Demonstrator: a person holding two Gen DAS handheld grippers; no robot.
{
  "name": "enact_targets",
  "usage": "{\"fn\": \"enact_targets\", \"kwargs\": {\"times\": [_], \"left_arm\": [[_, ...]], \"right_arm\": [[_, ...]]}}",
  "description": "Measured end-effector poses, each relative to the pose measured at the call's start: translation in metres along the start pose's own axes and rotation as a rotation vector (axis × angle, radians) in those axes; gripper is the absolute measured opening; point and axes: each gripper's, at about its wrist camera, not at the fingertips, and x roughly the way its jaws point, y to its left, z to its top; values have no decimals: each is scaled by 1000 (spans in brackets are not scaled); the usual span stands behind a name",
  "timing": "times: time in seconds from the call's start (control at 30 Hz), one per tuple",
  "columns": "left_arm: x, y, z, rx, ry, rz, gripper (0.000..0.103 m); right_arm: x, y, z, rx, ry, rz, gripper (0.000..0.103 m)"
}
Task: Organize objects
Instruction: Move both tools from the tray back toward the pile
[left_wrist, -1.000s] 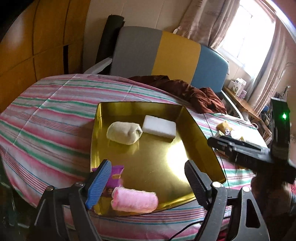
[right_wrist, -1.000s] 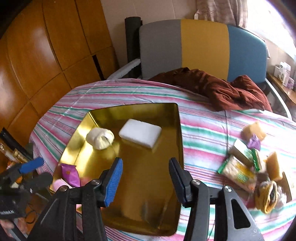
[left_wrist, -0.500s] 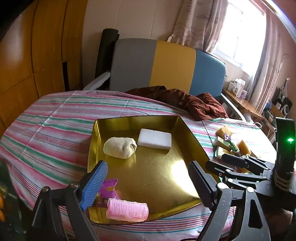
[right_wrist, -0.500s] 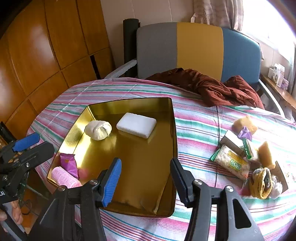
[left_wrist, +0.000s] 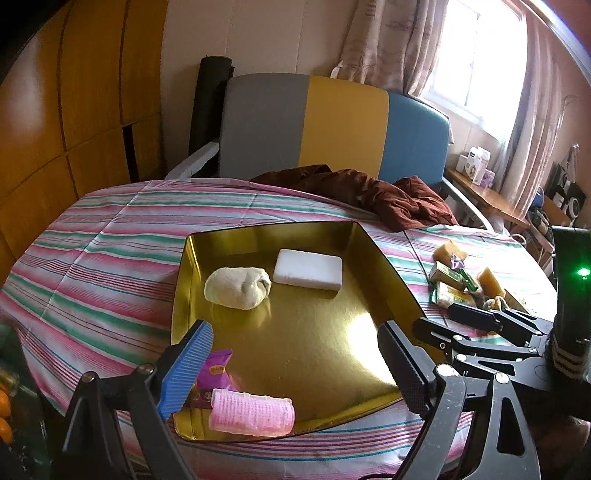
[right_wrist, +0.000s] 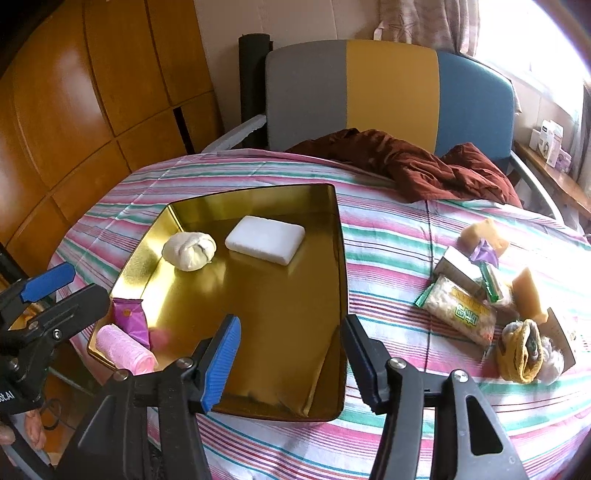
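With both the left gripper (left_wrist: 295, 365) and right gripper (right_wrist: 291, 363) spread and empty, the loose snack packet (right_wrist: 458, 312) is best approached squarely before being carried to the gold tray (right_wrist: 338, 240).

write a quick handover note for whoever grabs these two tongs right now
Left tongs: open, empty, over the near-left corner of the gold tray.
Right tongs: open, empty, over the tray's near edge.
Done: pink roller, purple packet, cream bundle and white block lie in the tray.
Left: the pile of snack packets and sponges on the striped cloth, right of the tray.
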Motion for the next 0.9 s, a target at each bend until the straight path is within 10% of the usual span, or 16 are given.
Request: {"fn": "enact_targets", "kwargs": {"times": [0.9], "left_arm": [[18,-57,5,128,49,-123,92]], "right_arm": [[-21,-114,-14,212,53,-124,64]]}}
